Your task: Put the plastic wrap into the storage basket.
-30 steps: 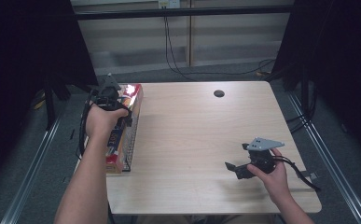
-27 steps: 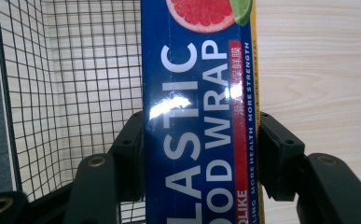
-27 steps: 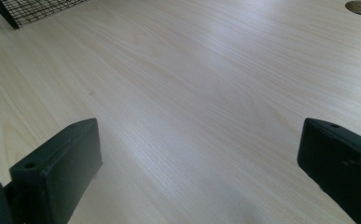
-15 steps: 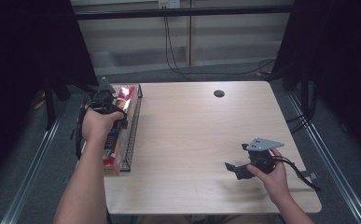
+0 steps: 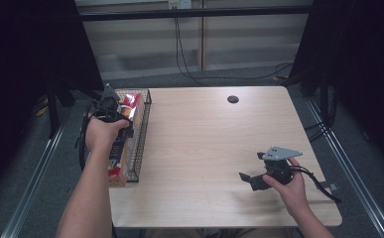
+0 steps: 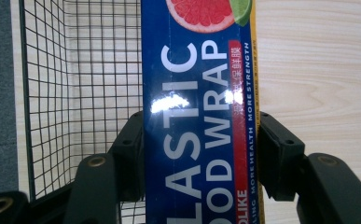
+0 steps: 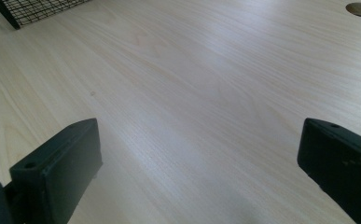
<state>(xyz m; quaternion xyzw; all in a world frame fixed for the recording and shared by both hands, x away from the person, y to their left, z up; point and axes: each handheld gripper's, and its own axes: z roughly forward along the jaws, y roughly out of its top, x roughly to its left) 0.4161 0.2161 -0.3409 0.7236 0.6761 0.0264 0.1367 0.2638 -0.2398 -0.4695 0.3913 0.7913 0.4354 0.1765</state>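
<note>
- Table [image 5: 214, 148]: my right gripper [image 5: 251, 179] rests low near its front edge, jaws wide, empty.
- Basket [image 5: 142, 129] at table's left edge: box could snag its wire rim.
- Box [image 6: 199, 121]: clamped in my left gripper [image 6: 199, 154], over the basket; glossy sides might slip.

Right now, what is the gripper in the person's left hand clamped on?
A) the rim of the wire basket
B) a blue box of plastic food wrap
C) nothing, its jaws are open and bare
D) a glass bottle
B: in the left gripper view the left gripper has its black jaws pressed against both sides of the blue plastic food wrap box, held over the wire basket.
</note>
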